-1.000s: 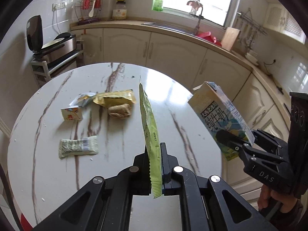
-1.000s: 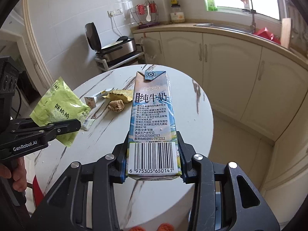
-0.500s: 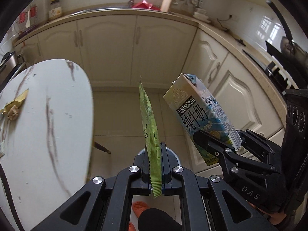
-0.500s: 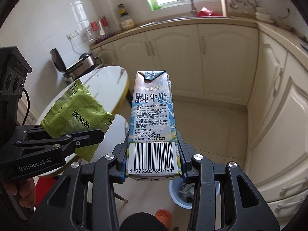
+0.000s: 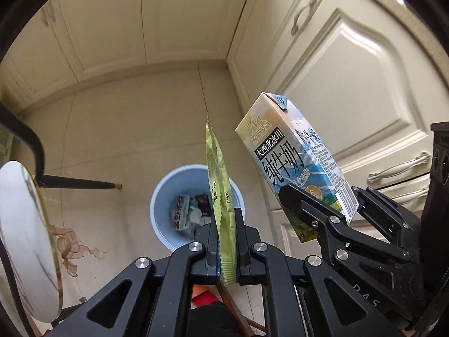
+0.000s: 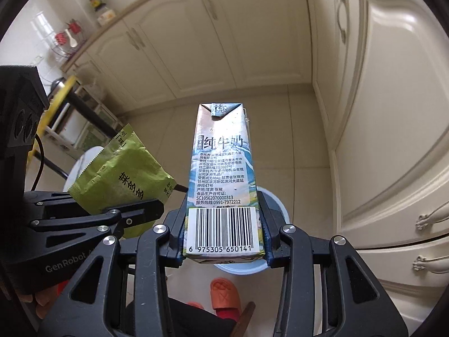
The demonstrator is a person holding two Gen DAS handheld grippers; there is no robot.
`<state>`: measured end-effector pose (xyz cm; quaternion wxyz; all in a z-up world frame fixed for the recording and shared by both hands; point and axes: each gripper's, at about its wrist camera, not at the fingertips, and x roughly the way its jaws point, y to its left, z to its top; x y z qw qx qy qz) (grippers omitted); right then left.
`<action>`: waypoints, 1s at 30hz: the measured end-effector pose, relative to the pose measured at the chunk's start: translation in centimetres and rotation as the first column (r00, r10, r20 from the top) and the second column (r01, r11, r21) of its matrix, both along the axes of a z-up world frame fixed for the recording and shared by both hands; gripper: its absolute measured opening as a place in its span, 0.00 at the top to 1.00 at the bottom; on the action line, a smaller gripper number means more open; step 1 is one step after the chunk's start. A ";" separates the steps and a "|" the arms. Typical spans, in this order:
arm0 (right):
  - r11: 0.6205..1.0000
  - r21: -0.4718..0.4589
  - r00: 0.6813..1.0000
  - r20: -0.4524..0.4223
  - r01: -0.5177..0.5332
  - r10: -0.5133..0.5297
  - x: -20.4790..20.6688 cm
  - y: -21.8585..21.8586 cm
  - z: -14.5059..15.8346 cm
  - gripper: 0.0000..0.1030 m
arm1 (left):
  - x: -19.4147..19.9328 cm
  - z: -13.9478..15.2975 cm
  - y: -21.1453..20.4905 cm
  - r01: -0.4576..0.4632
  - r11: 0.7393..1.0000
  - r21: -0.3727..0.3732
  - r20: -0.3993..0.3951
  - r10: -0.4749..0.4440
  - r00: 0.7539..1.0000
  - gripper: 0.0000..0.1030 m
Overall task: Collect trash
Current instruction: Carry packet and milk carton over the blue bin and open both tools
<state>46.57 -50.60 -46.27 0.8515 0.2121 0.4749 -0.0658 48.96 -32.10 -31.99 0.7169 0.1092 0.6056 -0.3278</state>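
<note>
Fingers (image 5: 209,233) of the left gripper (image 5: 226,238), tilted down toward the floor, clamp a green wrapper (image 5: 217,182) edge-on above the blue bin (image 5: 160,196). Beside it, the right gripper (image 6: 224,230) pinches the base of a milk carton (image 6: 221,174), angled downward over the same bin (image 6: 277,207).

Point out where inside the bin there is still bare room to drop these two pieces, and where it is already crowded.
In the blue bin, wrappers crowd the middle and near side. Bare wall shows along the far-left rim. The green packet in the left tongs hides the right part. The milk carton in the right tongs is beside it.
</note>
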 end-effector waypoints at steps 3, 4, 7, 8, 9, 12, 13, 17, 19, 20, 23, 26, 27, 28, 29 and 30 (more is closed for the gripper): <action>1.000 0.016 0.999 -0.036 0.008 -0.007 0.7 -0.5 -1.9 0.63 | 1.6 -2.0 -0.5 0.024 0.999 0.032 -0.017 -0.023 1.000 0.95; 1.000 0.021 0.999 -0.047 0.011 -0.010 0.9 -0.7 -2.6 0.63 | 2.1 -2.4 -0.7 0.031 0.999 0.037 -0.017 -0.031 0.999 0.94; 0.999 0.033 0.997 -0.078 0.018 -0.015 1.6 -1.1 -4.2 0.63 | 3.7 -3.6 -1.1 0.039 0.996 0.074 -0.013 -0.039 0.999 0.89; 0.999 0.037 0.996 -0.086 0.019 -0.016 1.7 -0.9 -4.5 0.63 | 4.2 -3.9 -1.1 0.041 0.996 0.081 -0.015 -0.040 0.999 0.88; 0.999 0.041 0.996 -0.093 0.019 -0.015 1.8 -0.9 -4.9 0.63 | 4.7 -4.2 -1.0 0.041 0.995 0.090 -0.017 -0.040 0.999 0.86; 0.998 0.058 0.994 -0.113 0.019 -0.012 2.0 -1.0 -5.9 0.63 | 6.3 -4.7 -0.7 0.020 0.993 0.114 -0.001 -0.020 1.000 0.75; 0.997 0.071 0.993 -0.116 0.022 -0.014 2.2 -1.1 -6.3 0.63 | 6.8 -4.7 -0.6 0.012 0.993 0.116 0.001 -0.013 1.000 0.70; 0.995 0.097 0.992 -0.127 0.032 -0.020 2.3 -1.0 -6.8 0.60 | 8.0 -4.0 0.6 -0.007 0.993 0.122 0.027 0.004 1.000 0.59; 0.995 0.099 0.993 -0.116 0.031 -0.020 2.2 -0.8 -6.3 0.59 | 7.7 -3.4 1.0 -0.014 0.992 0.122 0.043 0.009 0.999 0.59; 0.995 0.098 0.994 -0.108 0.030 -0.020 2.1 -0.6 -5.9 0.59 | 7.9 -3.0 1.4 -0.018 0.993 0.117 0.048 0.013 0.999 0.58; 0.996 0.087 0.997 -0.076 0.027 -0.020 1.6 -0.2 -4.1 0.59 | 6.7 -1.6 1.7 -0.031 0.994 0.103 0.072 0.023 0.997 0.58; 0.998 0.067 0.999 -0.037 0.022 -0.019 0.6 0.6 -1.6 0.59 | 5.7 0.5 3.1 -0.036 0.997 0.074 0.105 0.028 0.994 0.58; 0.998 0.060 1.000 -0.021 0.021 -0.020 0.2 0.8 -0.7 0.58 | 4.0 1.1 3.1 -0.037 0.997 0.064 0.119 0.030 0.992 0.58; 0.999 0.051 1.000 -0.006 0.021 -0.020 -0.3 1.0 0.3 0.58 | 3.2 2.0 3.7 -0.037 0.998 0.051 0.136 0.030 0.990 0.58; 0.999 0.043 1.000 0.008 0.019 -0.020 -0.8 1.3 1.3 0.57 | 2.3 2.9 4.7 -0.040 0.998 0.039 0.152 0.033 0.988 0.57; 0.999 0.035 0.999 0.025 0.019 -0.020 -1.3 1.6 2.3 0.57 | 0.7 4.3 4.8 -0.043 0.999 0.025 0.170 0.038 0.985 0.57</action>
